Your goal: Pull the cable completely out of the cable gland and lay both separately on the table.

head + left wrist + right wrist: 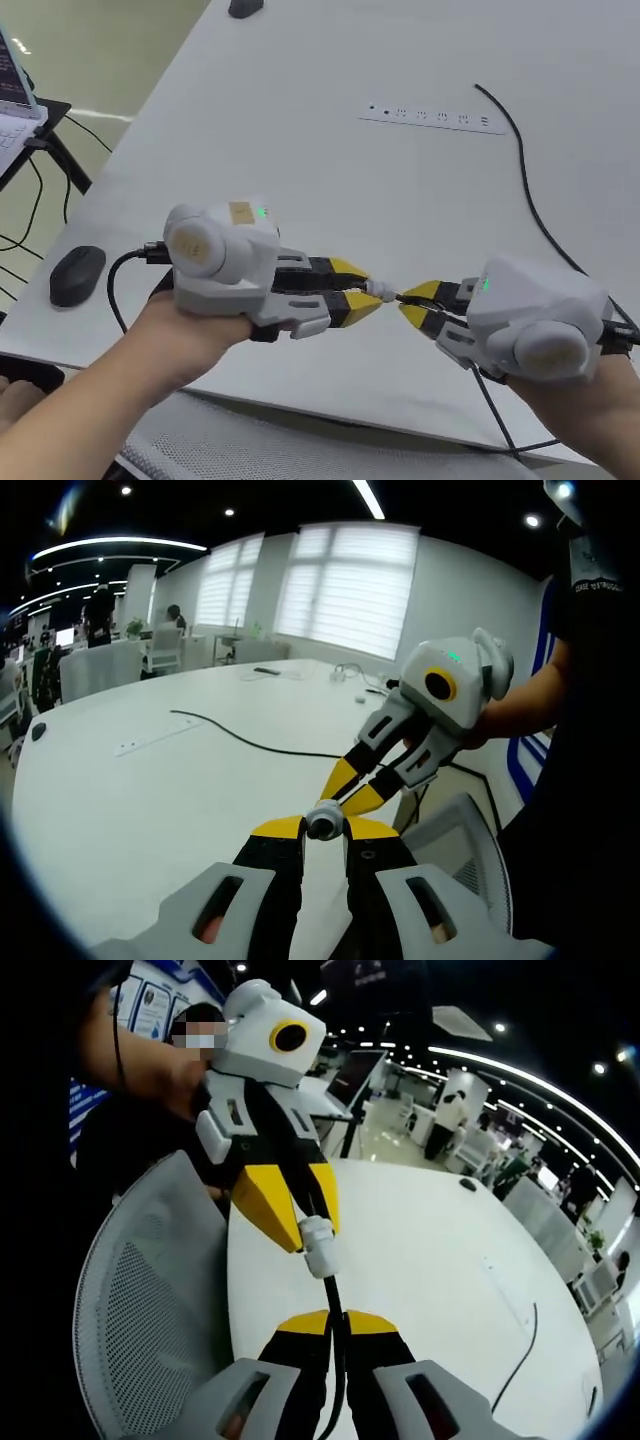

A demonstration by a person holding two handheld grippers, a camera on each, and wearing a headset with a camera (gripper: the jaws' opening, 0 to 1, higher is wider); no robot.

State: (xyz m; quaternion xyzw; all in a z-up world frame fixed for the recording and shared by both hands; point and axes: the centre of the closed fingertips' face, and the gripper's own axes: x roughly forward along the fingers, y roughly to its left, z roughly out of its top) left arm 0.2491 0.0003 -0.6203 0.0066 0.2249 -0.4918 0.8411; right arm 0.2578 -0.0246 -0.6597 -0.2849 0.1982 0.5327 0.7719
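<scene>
While cable point(333, 1300) sits inside cable gland point(381, 291): extraction pending.
Left tongs point(371, 290) pinch gland, right tongs point(406, 301) pinch cable; neither lies on worktop point(330, 190).

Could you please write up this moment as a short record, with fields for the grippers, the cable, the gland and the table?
left gripper: shut on the cable gland
right gripper: shut on the cable, close to the gland, tips facing the left gripper's
cable gland: pale, held in the air over the table's near edge
cable: black, one end runs into the gland
table: white; power strip, black cord and mouse lie on it
task state: cable not yet out; nothing laid down
</scene>
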